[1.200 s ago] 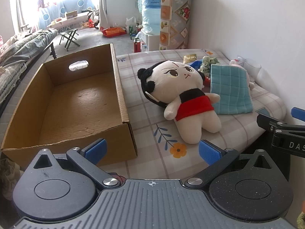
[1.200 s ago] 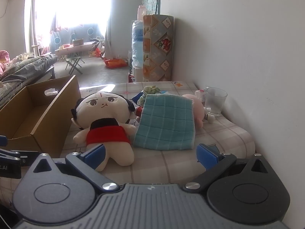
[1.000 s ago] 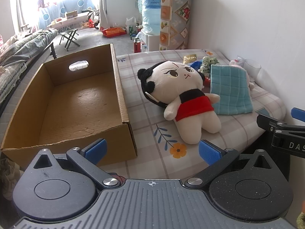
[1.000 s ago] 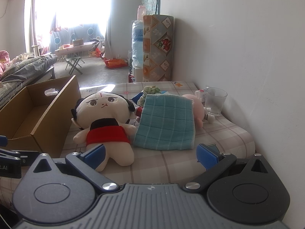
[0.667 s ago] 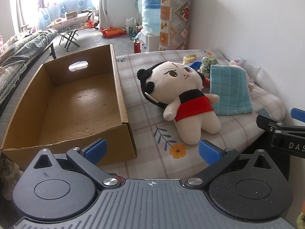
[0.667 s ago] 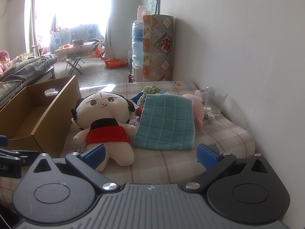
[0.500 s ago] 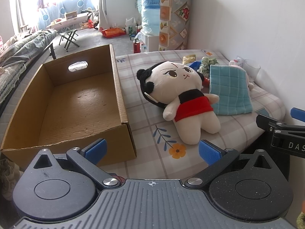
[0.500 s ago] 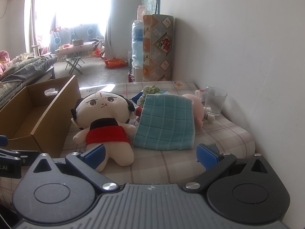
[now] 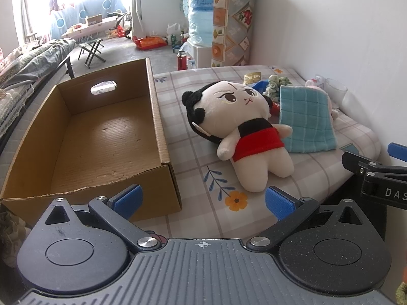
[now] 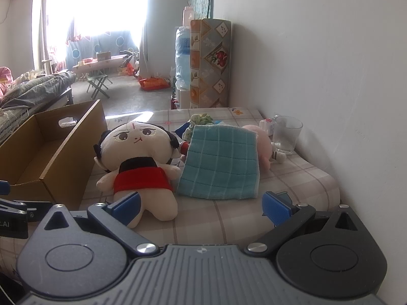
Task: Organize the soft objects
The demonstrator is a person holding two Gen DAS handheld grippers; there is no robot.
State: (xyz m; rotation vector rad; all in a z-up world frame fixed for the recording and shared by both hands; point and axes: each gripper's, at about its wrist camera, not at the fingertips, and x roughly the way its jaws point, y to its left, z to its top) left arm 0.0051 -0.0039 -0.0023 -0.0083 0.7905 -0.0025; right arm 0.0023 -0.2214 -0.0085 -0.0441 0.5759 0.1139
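With both cameras held low at the near edge of the bed (image 9: 193,137), the left gripper (image 9: 202,200) sits at the bottom centre of its frame, blue fingertips (image 9: 127,199) spread wide apart and holding nothing. The right gripper (image 10: 199,203) is likewise at the bottom centre of its own frame, its fingers parted and empty; part of it also shows at the right edge of the left view. A cardboard box (image 9: 86,137) occupies the left half of the left view, open-topped, with a handle slot in its far wall and nothing visible inside. Just right of it, centre frame, a plush doll (image 9: 244,132) in a red skirt lies on its back on the checked bedsheet, apart from the box. A teal towel (image 9: 306,123) leans right of the doll, touching its arm and propped against a pink plush (image 10: 262,142). A clear glass (image 10: 287,133) stands at the far right near the wall, beside the pink plush.
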